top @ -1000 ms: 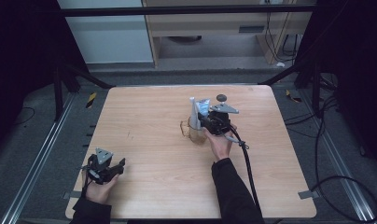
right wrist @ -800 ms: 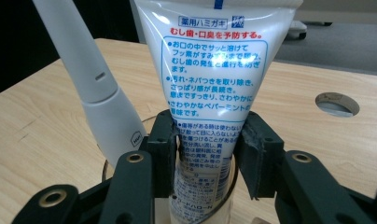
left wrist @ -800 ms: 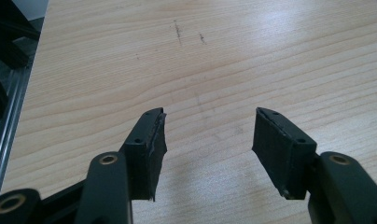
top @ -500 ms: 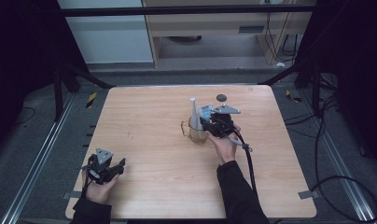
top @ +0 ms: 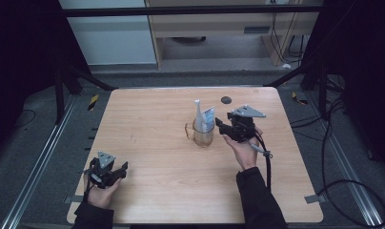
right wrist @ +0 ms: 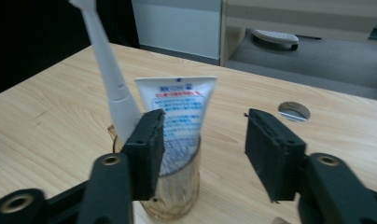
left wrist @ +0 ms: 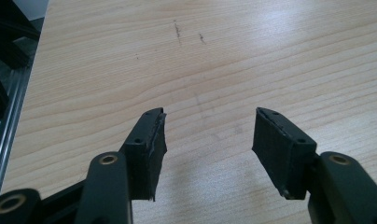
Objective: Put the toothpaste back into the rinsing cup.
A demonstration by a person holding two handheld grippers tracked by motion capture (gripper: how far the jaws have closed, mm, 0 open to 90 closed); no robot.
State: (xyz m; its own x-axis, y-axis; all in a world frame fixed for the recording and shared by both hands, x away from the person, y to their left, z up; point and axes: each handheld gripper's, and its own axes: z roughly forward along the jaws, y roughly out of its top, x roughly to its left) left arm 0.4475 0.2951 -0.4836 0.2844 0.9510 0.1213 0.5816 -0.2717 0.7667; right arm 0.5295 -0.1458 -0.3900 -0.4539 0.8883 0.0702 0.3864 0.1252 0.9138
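Glass cup (top: 203, 135): stands upright near the middle of the tabletop (top: 147, 119), handle toward the person's left, with a white toothbrush (top: 198, 114) and a toothpaste tube (top: 208, 118) standing in it.

Toothbrush: leans toward the cup's far-left rim, head uppermost (in the right gripper view (right wrist: 105, 65) it rises well above the tube).

Toothpaste tube: sits crimped end up (right wrist: 177, 112), its lower part seen through the glass (right wrist: 175, 186).

Risk, tipping: the cup looks top-heavy with two tall things in it; a sideways nudge from the near jaw could tilt it or slide it across the wood.

Risk, snagging: the left-hand jaw in the right gripper view overlaps the brush handle and cup rim; I cannot tell whether it touches them. Any move forward at this height would likely catch the brush and lever it out.

Risk, cable: the cord trailing from the right tool runs down along the forearm; a wide swing could drag it toward the cup (a judgement only).

Right tool (top: 227, 128): jaws spread wide, holding nothing, just to the right of the cup in the high view; in its own view (right wrist: 203, 149) the tube and glass sit behind the gap.

Left tool (top: 112, 172): jaws likewise spread apart, empty, near the front-left corner of the tabletop, well apart from the cup; its own view (left wrist: 207, 149) looks onto bare wood with a few faint marks.

Round hole (top: 225, 99): a dark opening in the tabletop beyond the cup.
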